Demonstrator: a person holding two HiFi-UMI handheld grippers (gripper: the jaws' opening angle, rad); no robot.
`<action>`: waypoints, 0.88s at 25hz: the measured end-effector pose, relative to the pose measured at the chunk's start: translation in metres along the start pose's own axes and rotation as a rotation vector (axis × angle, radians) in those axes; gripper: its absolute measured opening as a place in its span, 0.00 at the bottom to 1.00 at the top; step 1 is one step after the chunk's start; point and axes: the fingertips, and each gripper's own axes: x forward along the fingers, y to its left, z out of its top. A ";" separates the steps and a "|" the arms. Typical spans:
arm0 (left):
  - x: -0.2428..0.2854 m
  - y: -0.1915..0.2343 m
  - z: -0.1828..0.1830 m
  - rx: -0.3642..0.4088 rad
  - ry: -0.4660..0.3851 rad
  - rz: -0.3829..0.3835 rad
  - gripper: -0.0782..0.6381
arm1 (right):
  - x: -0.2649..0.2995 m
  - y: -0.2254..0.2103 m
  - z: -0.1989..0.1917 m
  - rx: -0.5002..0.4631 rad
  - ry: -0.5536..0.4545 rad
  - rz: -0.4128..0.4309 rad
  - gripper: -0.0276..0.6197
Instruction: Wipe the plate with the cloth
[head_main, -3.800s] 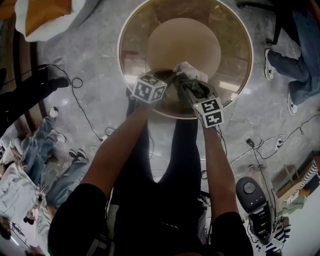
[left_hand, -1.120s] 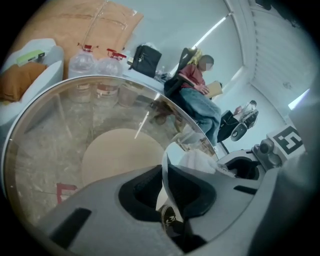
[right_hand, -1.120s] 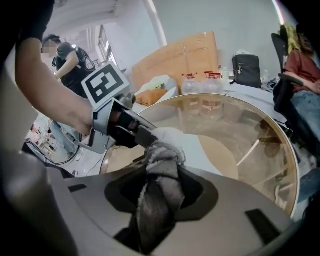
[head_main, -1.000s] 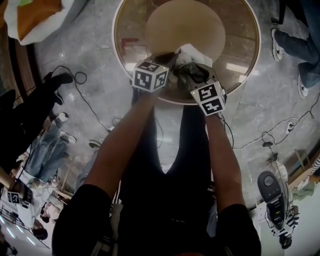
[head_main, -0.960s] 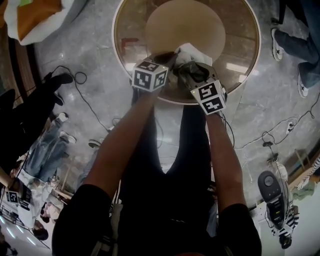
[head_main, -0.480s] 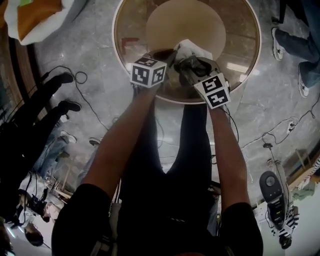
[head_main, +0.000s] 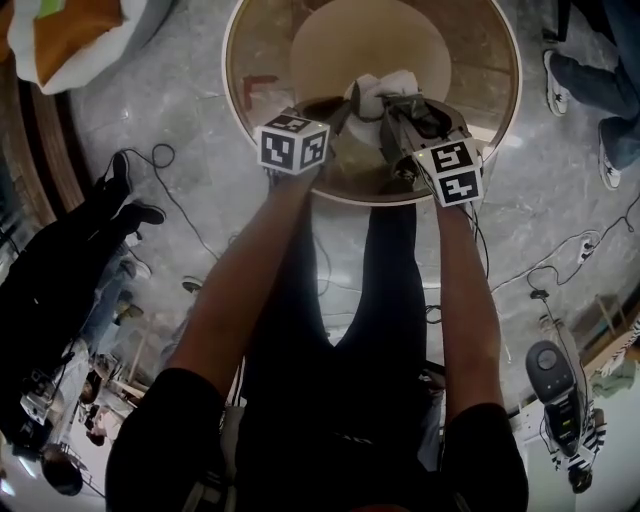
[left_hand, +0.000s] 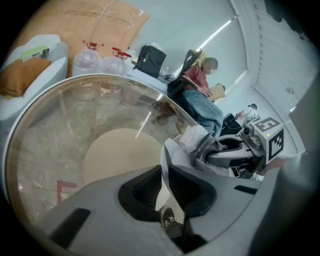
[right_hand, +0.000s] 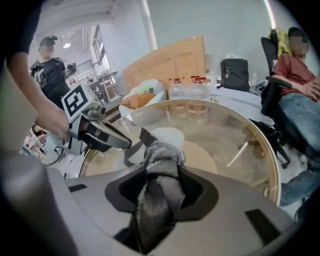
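Note:
My left gripper (head_main: 333, 110) is shut on the rim of a pale plate (left_hand: 165, 186), held on edge above the round glass table (head_main: 258, 60). In the left gripper view the plate runs up from the jaws as a thin white line. My right gripper (head_main: 392, 104) is shut on a grey and white cloth (right_hand: 159, 186), whose bunched end (head_main: 383, 90) presses against the plate's face. The left gripper view shows the right gripper (left_hand: 207, 152) close at the plate's right. In the right gripper view the left gripper (right_hand: 131, 145) comes in from the left.
The table has a wooden rim (head_main: 505, 115) and a tan round base (head_main: 345, 40) under the glass. A white bag with an orange cushion (head_main: 75, 30) lies at the top left, with cables (head_main: 165, 165) on the floor. A seated person (right_hand: 300, 85) and water bottles (right_hand: 190, 90) are beyond the table.
My right gripper has slid to the right and a little away from me with the cloth, dragging it across the plate. The left gripper and plate have stayed put.

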 end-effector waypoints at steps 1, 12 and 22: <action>0.000 0.001 0.000 -0.002 0.001 -0.001 0.16 | -0.007 -0.003 -0.006 0.007 0.003 -0.009 0.26; 0.002 0.001 0.000 0.010 -0.003 0.002 0.16 | -0.023 0.064 -0.053 0.085 0.018 0.088 0.26; 0.001 0.002 -0.002 -0.003 -0.006 -0.003 0.16 | 0.020 0.071 -0.013 0.049 0.010 0.134 0.26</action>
